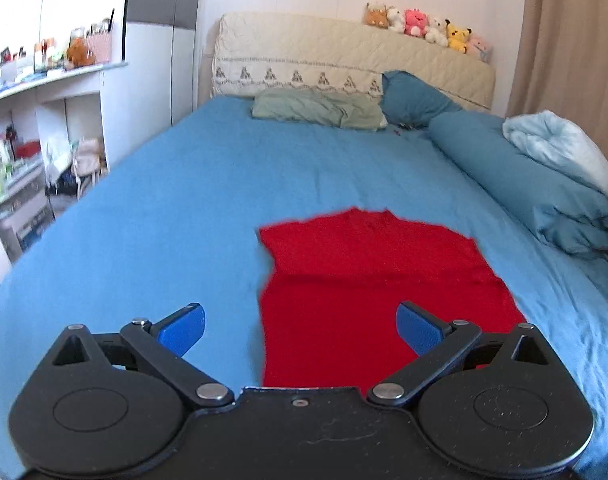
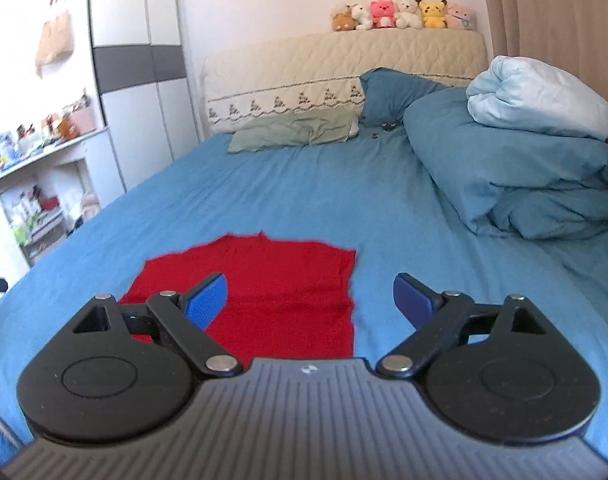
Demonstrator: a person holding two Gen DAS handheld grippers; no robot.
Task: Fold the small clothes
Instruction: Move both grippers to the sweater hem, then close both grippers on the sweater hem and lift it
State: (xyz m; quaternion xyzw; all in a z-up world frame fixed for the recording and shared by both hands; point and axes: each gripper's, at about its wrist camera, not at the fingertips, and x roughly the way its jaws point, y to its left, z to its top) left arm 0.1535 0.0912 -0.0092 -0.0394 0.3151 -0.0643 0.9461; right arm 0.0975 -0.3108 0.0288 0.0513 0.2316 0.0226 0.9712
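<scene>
Both grippers are sitting closest to the lenses, jaws spread wide, holding nothing. Left gripper (image 1: 299, 330) is hovering over the near left part of the red garment (image 1: 368, 280); right gripper (image 2: 310, 300) is hovering over its near right edge, left pad above the cloth, right pad above bare sheet.

Blue bedsheet (image 1: 183, 200) is carrying everything. Rolled blue duvet (image 2: 524, 184) is lying well apart on the right, with a pale blue blanket (image 2: 540, 96) on top. Green pillow (image 1: 320, 108) is sitting far off by the headboard.

Red garment is lying flat on the sheet, collar end pointing away, near hem running under both gripper bodies and hidden there. It looks like a knit top with the sleeves already tucked in, though that's not certain. A crease line is crossing it about midway.

Handling guess: light, soft, floppy, no stiffness, so it is likely sagging between two pinch points. Knit on cotton sheet probably is dragging rather than sliding. Not fragile.

Grip points: the two near hem corners, one per gripper, pinching all layers together, then carrying toward the collar.
</scene>
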